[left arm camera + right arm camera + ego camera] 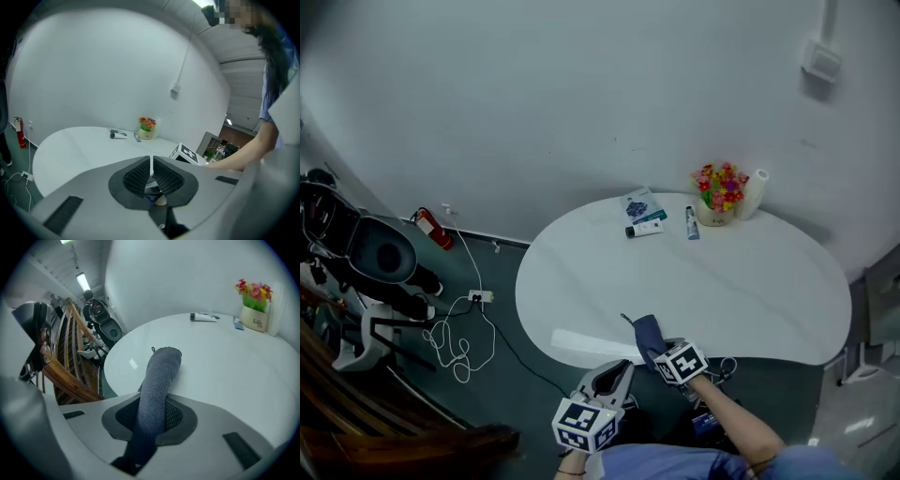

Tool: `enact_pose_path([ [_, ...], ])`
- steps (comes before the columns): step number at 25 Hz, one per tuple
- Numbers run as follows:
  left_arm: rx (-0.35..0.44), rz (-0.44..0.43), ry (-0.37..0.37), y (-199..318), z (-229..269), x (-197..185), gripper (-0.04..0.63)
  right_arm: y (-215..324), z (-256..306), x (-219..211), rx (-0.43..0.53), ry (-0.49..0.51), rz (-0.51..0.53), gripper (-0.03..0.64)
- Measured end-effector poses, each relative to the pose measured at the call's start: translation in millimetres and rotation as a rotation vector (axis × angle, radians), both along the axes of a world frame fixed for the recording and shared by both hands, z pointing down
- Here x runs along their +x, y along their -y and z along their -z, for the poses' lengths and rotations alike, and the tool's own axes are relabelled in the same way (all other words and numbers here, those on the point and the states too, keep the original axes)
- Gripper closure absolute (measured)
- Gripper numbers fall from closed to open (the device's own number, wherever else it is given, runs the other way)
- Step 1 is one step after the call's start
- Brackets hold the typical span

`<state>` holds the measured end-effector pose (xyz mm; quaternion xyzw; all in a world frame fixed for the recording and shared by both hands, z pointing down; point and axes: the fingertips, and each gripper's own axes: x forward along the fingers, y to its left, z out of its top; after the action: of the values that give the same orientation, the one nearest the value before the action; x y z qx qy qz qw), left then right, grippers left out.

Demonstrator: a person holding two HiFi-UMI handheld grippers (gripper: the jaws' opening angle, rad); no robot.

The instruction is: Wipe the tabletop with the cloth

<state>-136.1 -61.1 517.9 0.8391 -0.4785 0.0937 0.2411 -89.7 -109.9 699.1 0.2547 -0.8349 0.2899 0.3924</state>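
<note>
A dark blue-grey cloth (157,385) sticks out of my right gripper (152,416), which is shut on it. In the head view that cloth (646,334) lies over the near edge of the white oval tabletop (750,291), with the right gripper (661,354) just behind it. My left gripper (614,380) is below the table's near edge, off the tabletop. Its jaws (151,176) are shut with nothing between them, and the tabletop (79,145) stretches ahead of them.
At the table's far edge stand a flower pot (719,195), a white roll (757,192), a tube (645,229), a small bottle (691,223) and a packet (638,205). On the floor to the left are a scooter (366,253), cables (455,337) and a fire extinguisher (433,230).
</note>
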Motion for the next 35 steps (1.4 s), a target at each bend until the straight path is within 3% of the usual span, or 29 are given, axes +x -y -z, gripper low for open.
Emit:
enact_pose_path([
  [11, -0.002, -0.234, -0.002, 32.9, 5.7, 202.1, 0.572, 29.7, 3.9, 225.0, 0.021, -0.024, -0.231, 0.546],
  [17, 0.014, -0.296, -0.002, 35.7, 10.7, 285.8, 0.572, 29.1, 2.2, 349.8, 0.02, -0.034, -0.373, 0.546],
  [26, -0.004, -0.346, -0.007, 26.3, 6.3, 372.7, 0.571, 7.3, 13.0, 520.3, 0.045, -0.127, -0.534, 0.547],
  [35, -0.006, -0.367, -0.002, 18.6, 6.1, 409.6, 0.571, -27.9, 11.6, 643.9, 0.04, -0.175, -0.743, 0.546],
])
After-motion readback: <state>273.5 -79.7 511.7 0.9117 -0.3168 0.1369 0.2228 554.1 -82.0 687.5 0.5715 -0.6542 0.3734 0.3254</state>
